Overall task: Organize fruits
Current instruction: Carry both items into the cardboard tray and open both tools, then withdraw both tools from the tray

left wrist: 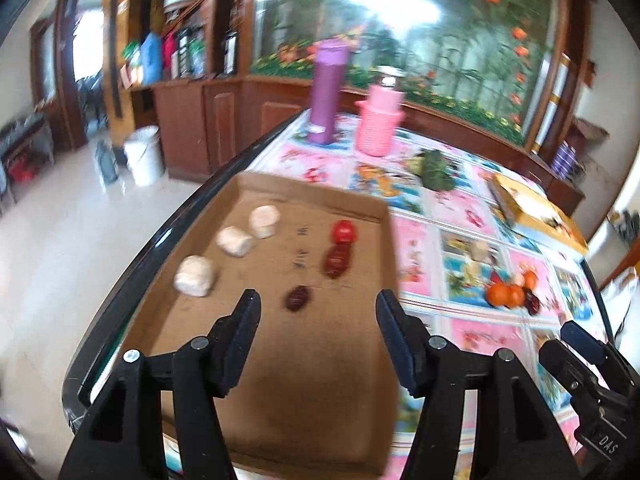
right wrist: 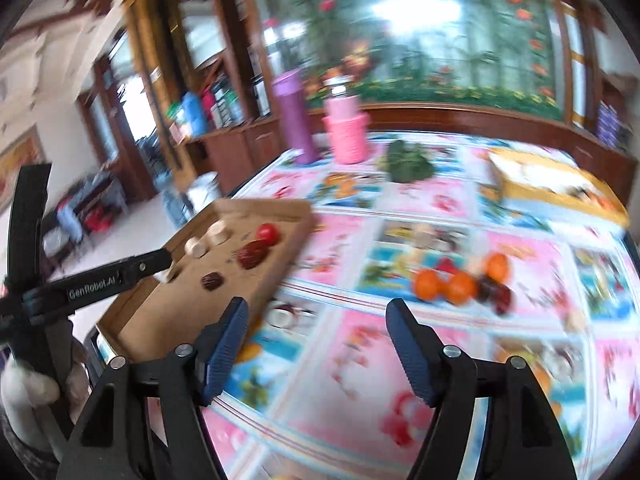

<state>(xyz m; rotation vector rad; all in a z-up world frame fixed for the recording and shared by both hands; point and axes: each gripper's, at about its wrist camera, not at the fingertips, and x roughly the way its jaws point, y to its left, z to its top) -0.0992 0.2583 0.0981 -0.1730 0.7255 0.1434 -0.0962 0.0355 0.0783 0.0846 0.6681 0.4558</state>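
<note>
A shallow cardboard tray (left wrist: 280, 380) (right wrist: 180, 312) lies at the table's left edge. It holds three pale lumps (left wrist: 236, 241) in a row, and a red tomato (left wrist: 344, 232), a red date (left wrist: 337, 261) and a dark date (left wrist: 297, 298) in a second row. My left gripper (left wrist: 316, 300) is open and empty above the tray, close to the dark date. A loose pile of oranges (right wrist: 444, 286) (left wrist: 506, 294) and dark dates (right wrist: 496, 294) lies on the tablecloth to the right. My right gripper (right wrist: 314, 308) is open and empty over the tablecloth, between tray and pile.
A purple flask (left wrist: 328, 92), a pink basket with a bottle (left wrist: 378, 124), green leafy vegetables (left wrist: 436, 170) and a yellow box (left wrist: 536, 212) stand further back on the patterned tablecloth (right wrist: 360, 360). The table edge and floor lie to the left.
</note>
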